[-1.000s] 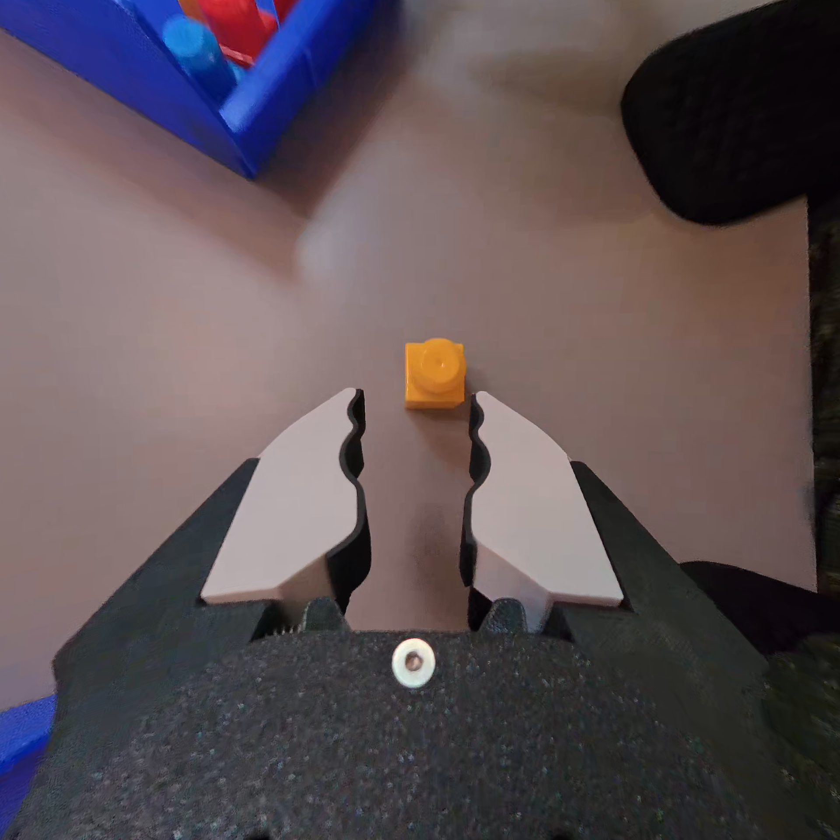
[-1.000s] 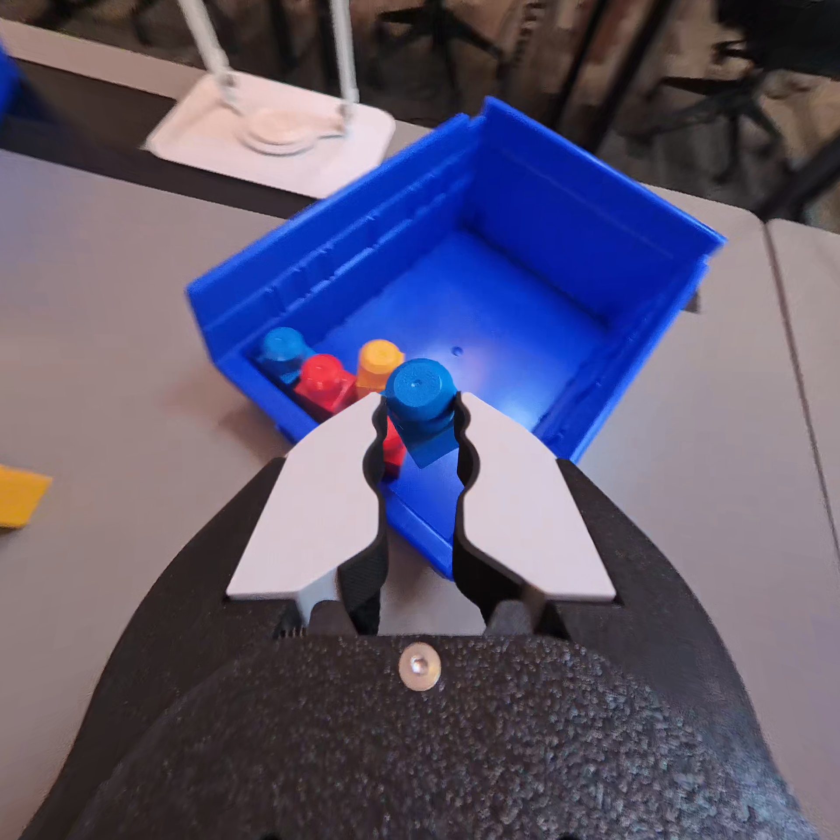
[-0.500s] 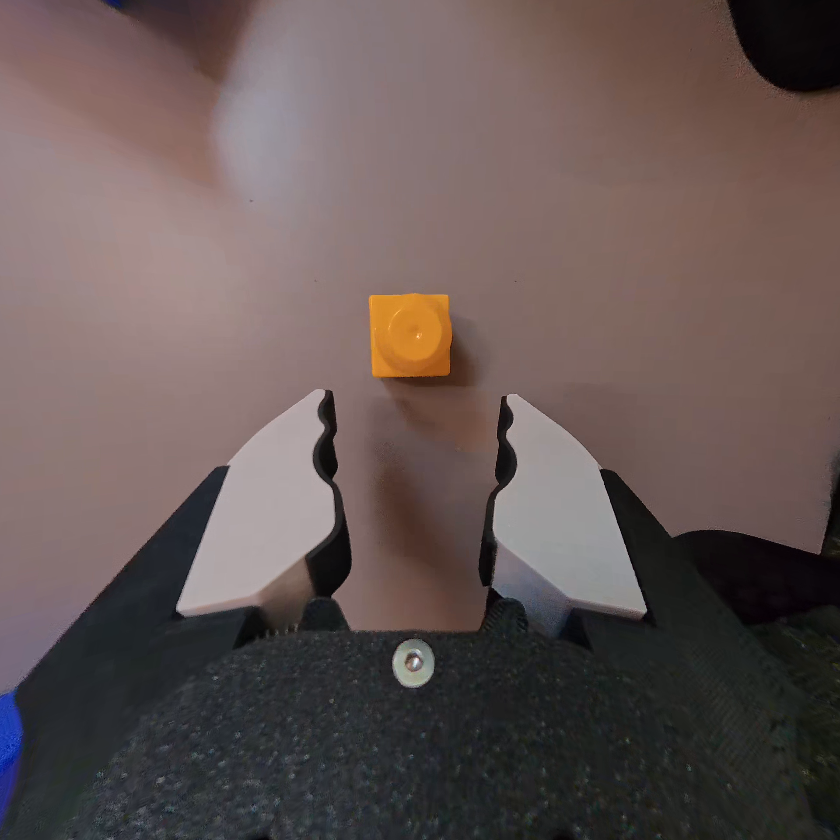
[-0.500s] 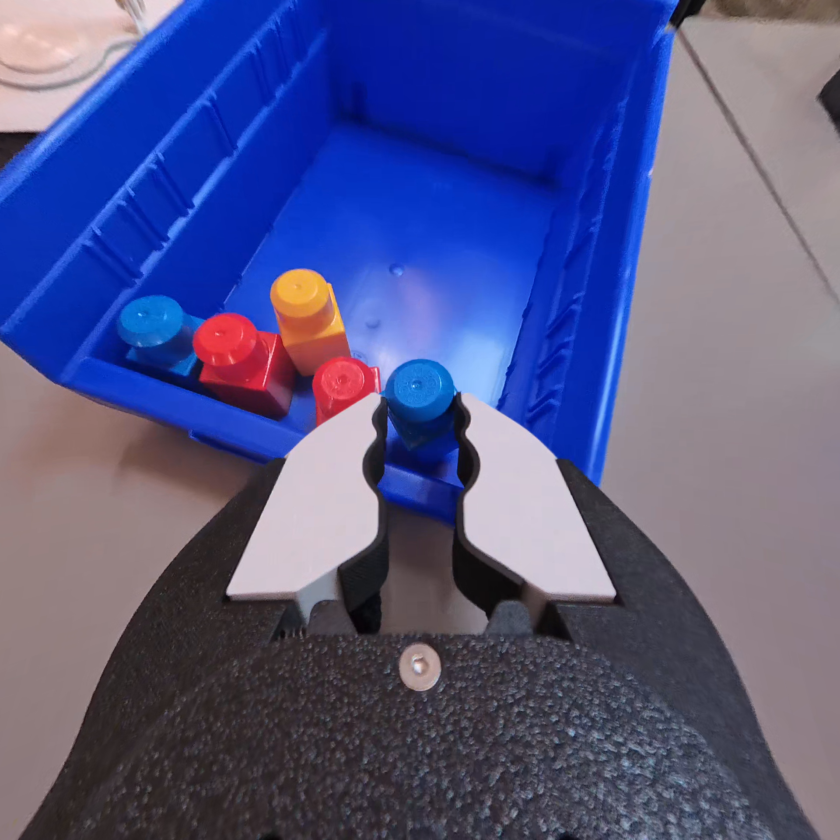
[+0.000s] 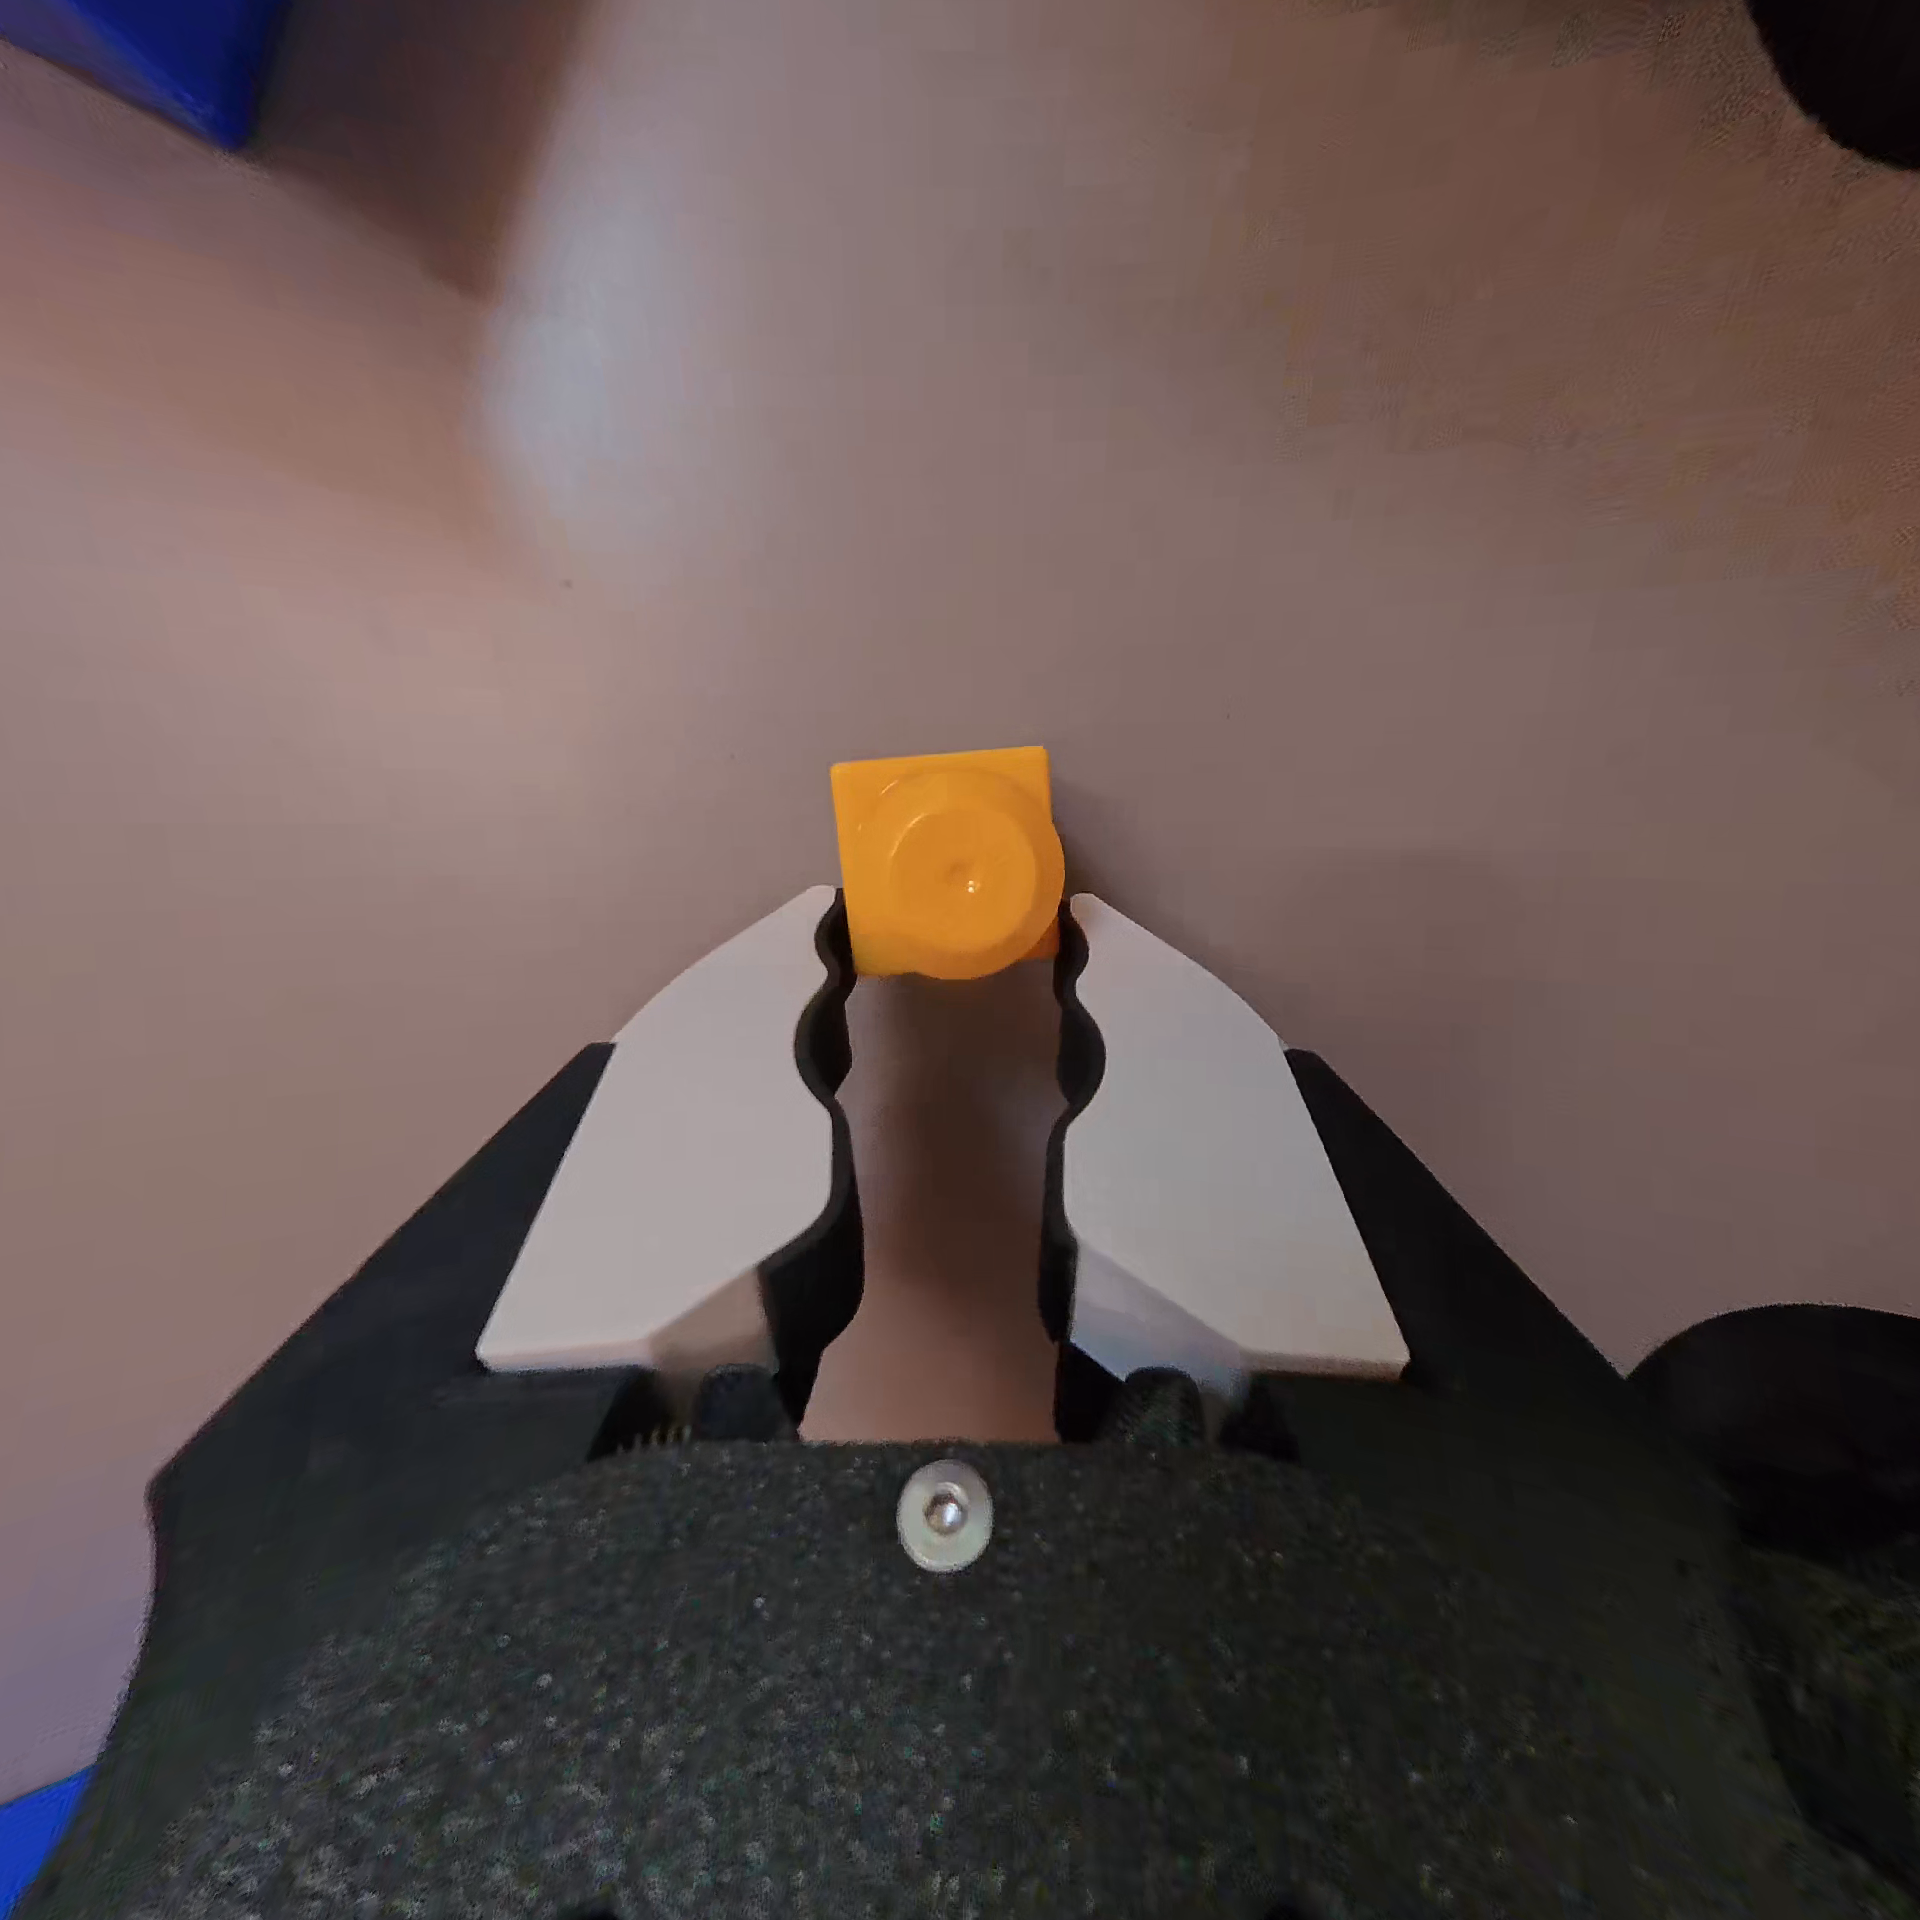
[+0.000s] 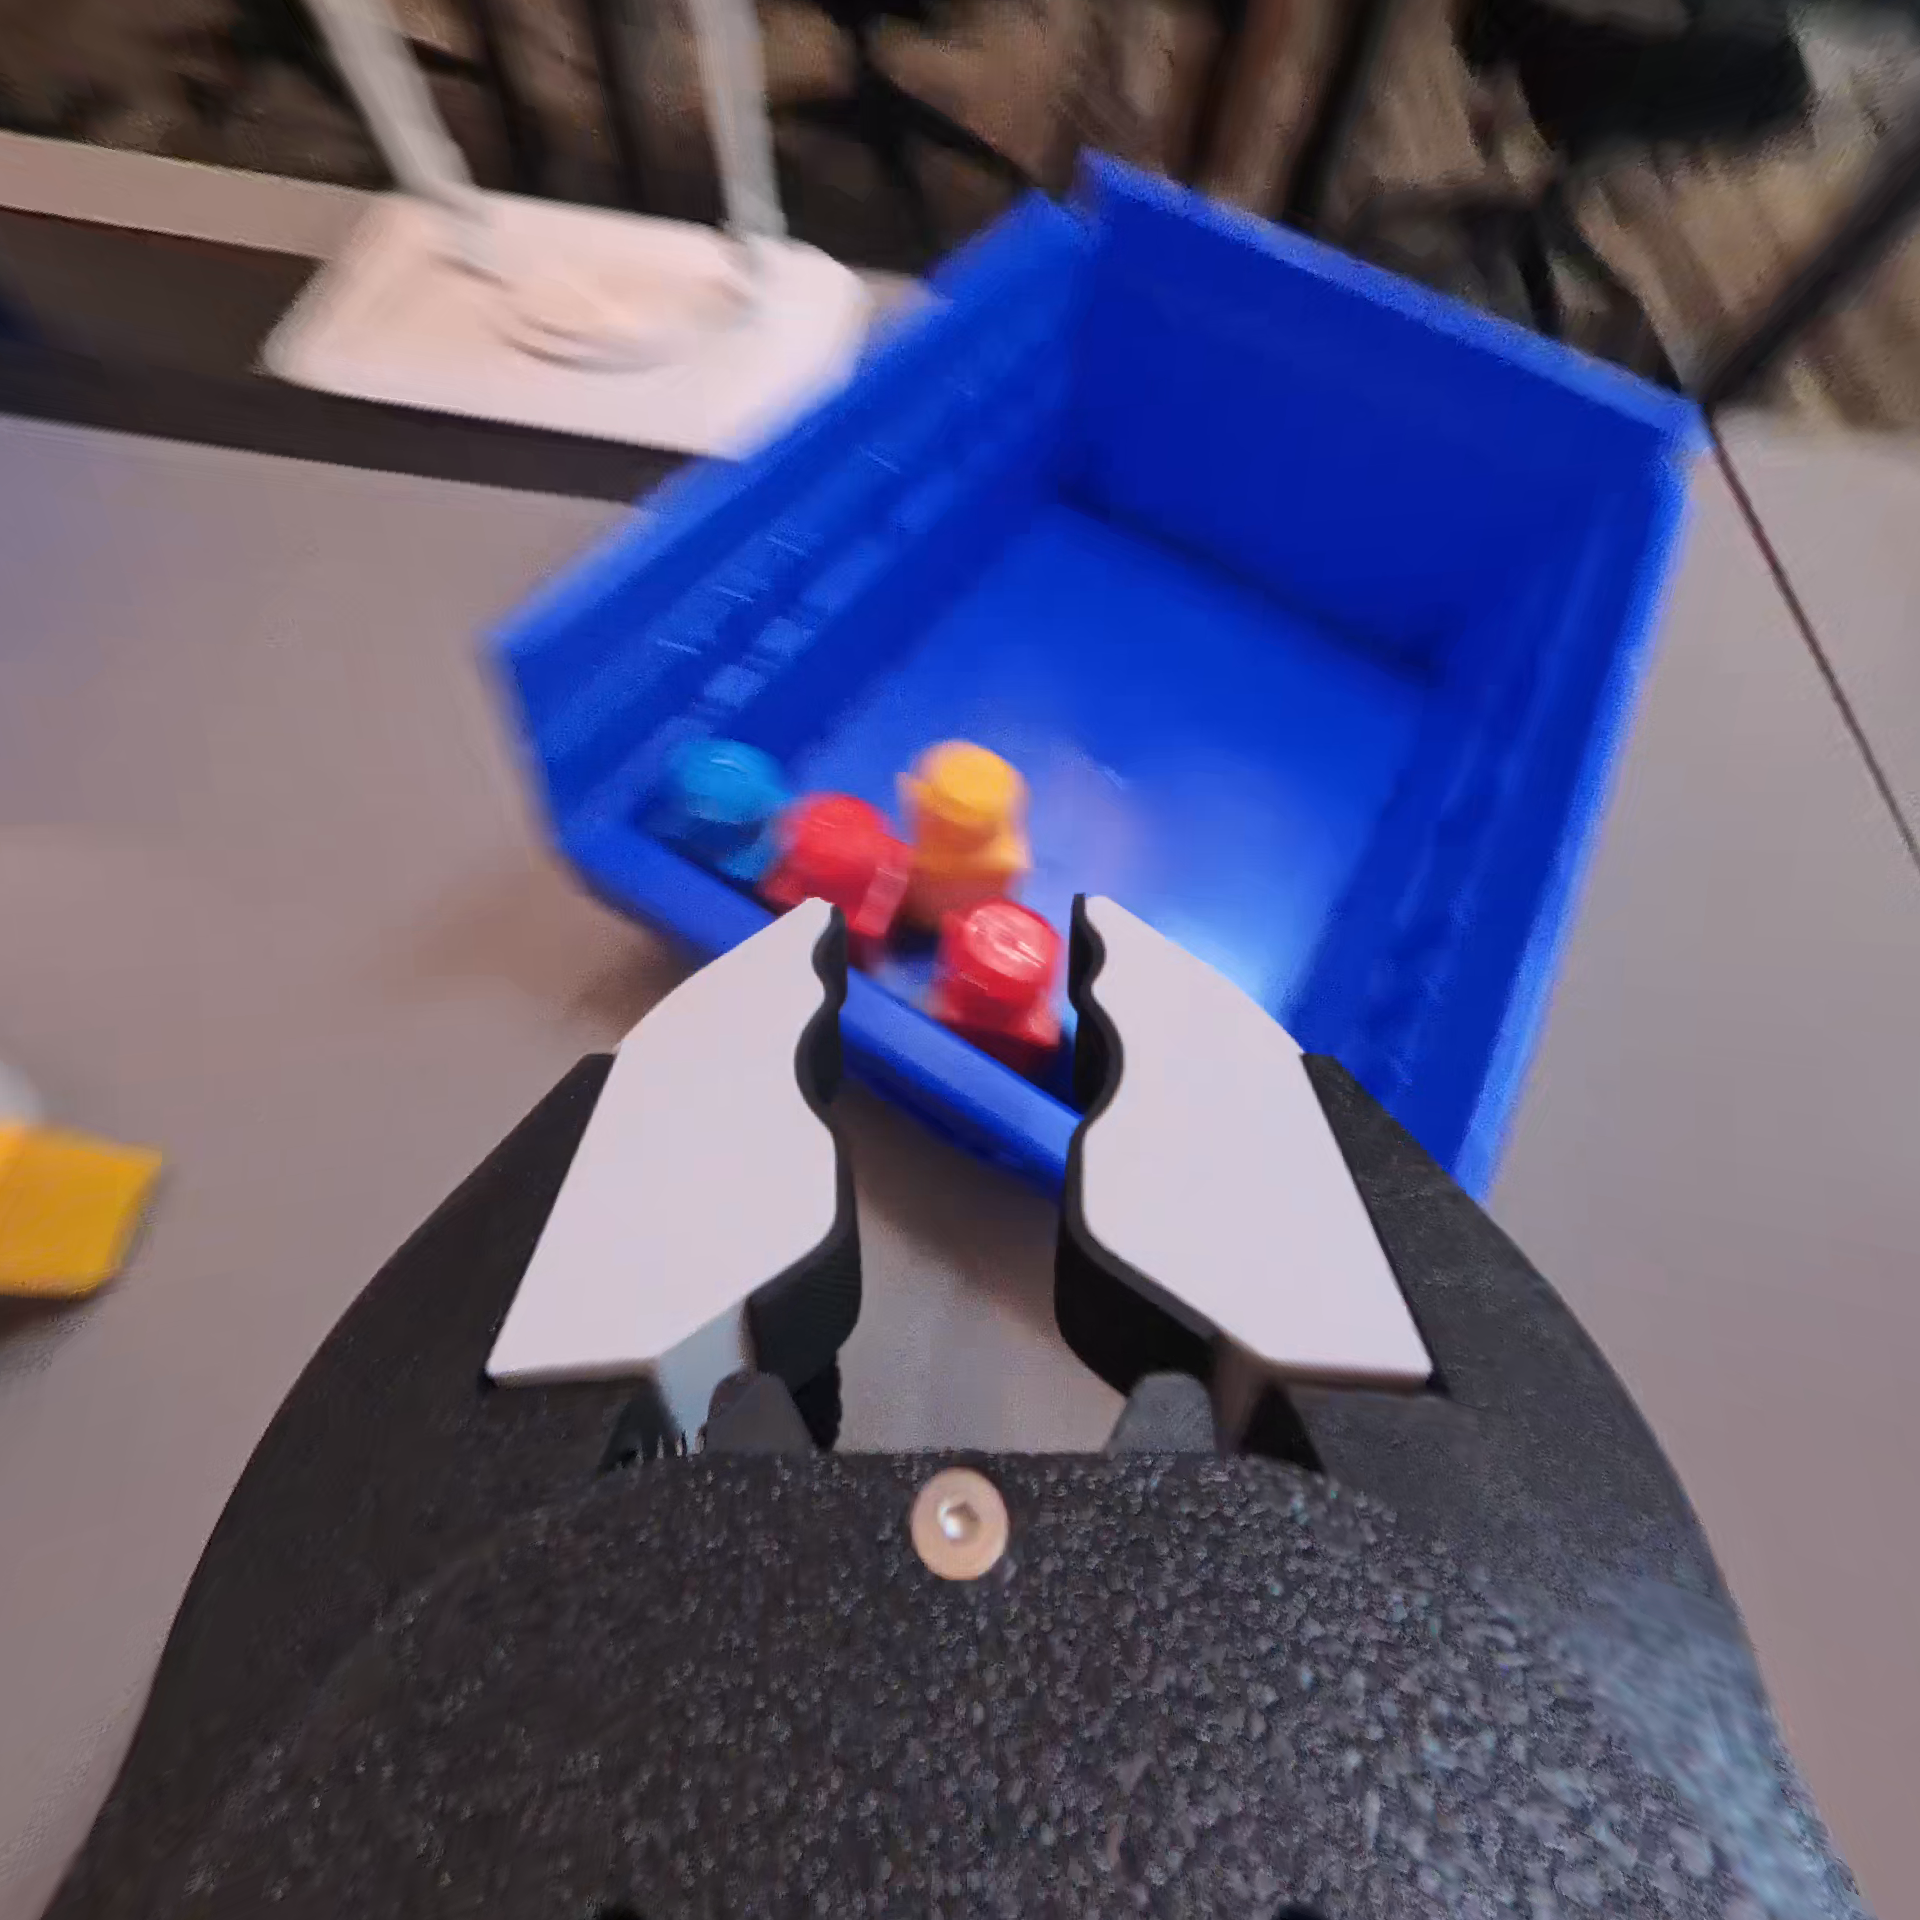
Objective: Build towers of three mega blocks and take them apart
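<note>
Tongs on the left (image 5: 951, 914) point straight down at the bench (image 5: 1351, 520), their white fingers (image 5: 717, 1122) set either side of an orange mega block (image 5: 943, 862) that stands upright on the bare surface, stud up. The black wavy pads at the tips lie right against the block's two near corners, yet only the tips reach it and most of the block sits beyond them; whether they are pressing on it or merely beside it cannot be told. A blue corner (image 5: 156, 62) shows at the upper left edge of that view, well apart from the block. The right tongs (image 6: 951, 914) are parted with nothing between the fingers, hanging above the near wall of a blue bin (image 6: 1558, 727) on the same bench. The right wrist view is smeared by motion, so detail is soft. Inside the bin, along the near wall, sit four mega blocks: a red block (image 6: 997, 982) seen through the gap between the fingertips, an orange block (image 6: 966, 831) just behind it, a second red block (image 6: 836, 862) to its left and a blue block (image 6: 722, 795) in the near left corner. The rest of the bin's floor is bare. A yellow-orange shape (image 6: 62, 1210) lies at the far left edge, and a white stand base (image 6: 561, 312) rests beyond the bin.
</note>
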